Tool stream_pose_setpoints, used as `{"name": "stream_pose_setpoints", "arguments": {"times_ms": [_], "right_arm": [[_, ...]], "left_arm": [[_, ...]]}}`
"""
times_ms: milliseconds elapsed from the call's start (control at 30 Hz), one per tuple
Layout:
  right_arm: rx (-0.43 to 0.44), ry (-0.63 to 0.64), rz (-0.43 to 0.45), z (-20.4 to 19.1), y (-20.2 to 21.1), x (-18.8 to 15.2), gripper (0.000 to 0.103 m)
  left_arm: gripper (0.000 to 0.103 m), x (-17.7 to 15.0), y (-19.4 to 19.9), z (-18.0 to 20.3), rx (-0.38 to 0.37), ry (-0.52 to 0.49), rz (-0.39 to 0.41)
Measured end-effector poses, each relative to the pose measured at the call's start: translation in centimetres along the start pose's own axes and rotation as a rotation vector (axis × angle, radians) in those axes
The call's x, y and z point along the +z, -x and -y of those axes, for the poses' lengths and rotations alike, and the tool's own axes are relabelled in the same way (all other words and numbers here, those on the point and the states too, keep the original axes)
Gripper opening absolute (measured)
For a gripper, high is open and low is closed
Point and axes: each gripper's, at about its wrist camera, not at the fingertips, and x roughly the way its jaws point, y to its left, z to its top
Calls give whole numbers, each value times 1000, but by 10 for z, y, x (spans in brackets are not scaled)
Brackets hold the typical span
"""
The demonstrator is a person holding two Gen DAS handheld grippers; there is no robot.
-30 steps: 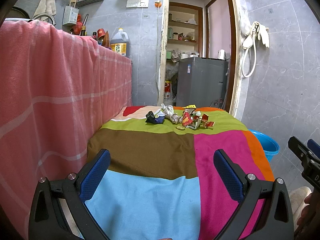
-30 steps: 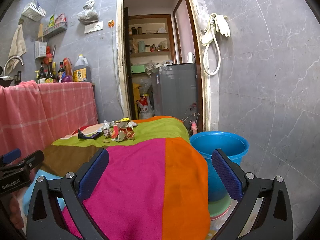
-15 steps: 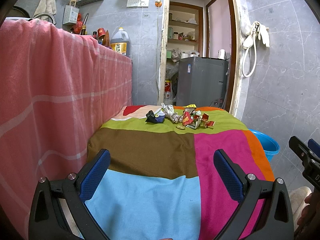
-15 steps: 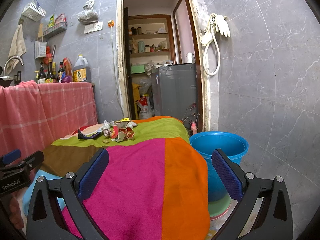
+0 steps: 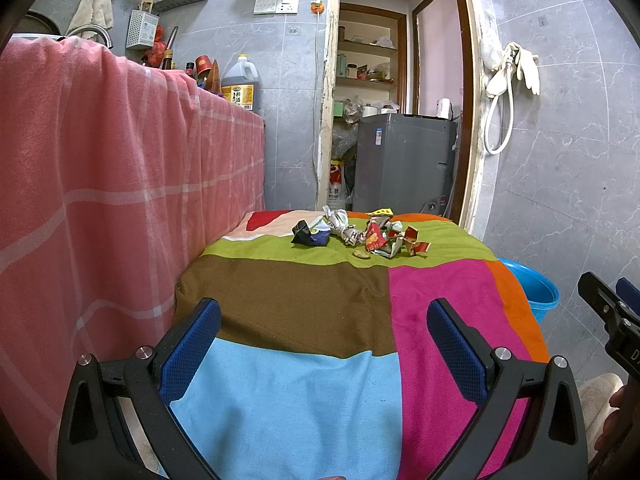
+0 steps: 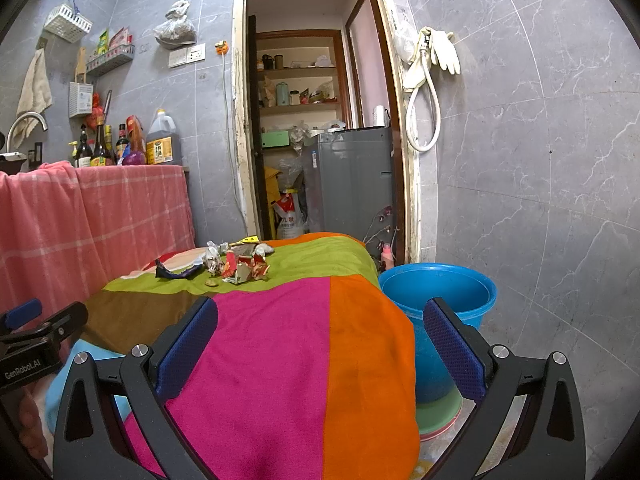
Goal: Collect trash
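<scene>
— What lies closest to the two grippers?

— A table under a patchwork cloth [image 5: 280, 304]. The left gripper [image 5: 324, 344] hovers over the light-blue and brown patches at the near edge, jaws spread wide with nothing between them. The right gripper [image 6: 320, 344] hangs over the pink and orange patches at the table's right side, likewise wide apart and empty. Each shows at the edge of the other's view, side by side and apart.

— How are they held?

— Both point forward along the table, roughly level. A bit of a hand [image 5: 616, 420] shows at the lower right of the left view, under the right gripper's body.

— And to the sides?

— A pink checked cloth [image 5: 100, 184] hangs on the left, right against the table. On the right, a blue bucket [image 6: 440, 300] stands on the floor just beside the orange edge; it looks empty.

— Where is the trash?

— The pile of trash [image 5: 360, 234] sits on the green stripe near the far end: a dark wrapper [image 5: 308, 235] on the left, crumpled white and red papers [image 5: 384, 236] to the right, a small brownish scrap [image 5: 361, 255] in front. It is well apart from both grippers, with only bare cloth between.

— Beyond that?

— A doorway with a gray machine [image 5: 404, 164] and shelves, and white gloves [image 6: 440, 50] hanging on the tiled wall.
</scene>
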Motion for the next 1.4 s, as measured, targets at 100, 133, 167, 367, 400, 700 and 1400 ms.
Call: {"name": "stream_pose_setpoints", "arguments": {"times_ms": [100, 133, 167, 367, 400, 700, 1400], "right_arm": [[-1, 0, 1, 0, 0, 0, 103], [0, 0, 1, 0, 0, 0, 103], [0, 0, 1, 0, 0, 0, 103], [-1, 0, 0, 0, 0, 0, 103], [-1, 0, 0, 0, 0, 0, 103], [0, -1, 1, 0, 0, -1, 103], [18, -19, -32, 2, -9, 7, 103]], "left_arm": [[101, 0, 0, 0, -1, 0, 0], [101, 0, 0, 0, 0, 0, 0], [101, 0, 0, 0, 0, 0, 0], [101, 0, 0, 0, 0, 1, -1], [101, 0, 0, 0, -1, 1, -1], [101, 0, -1, 0, 0, 1, -1], [101, -8, -10, -9, 32, 12, -8]]}}
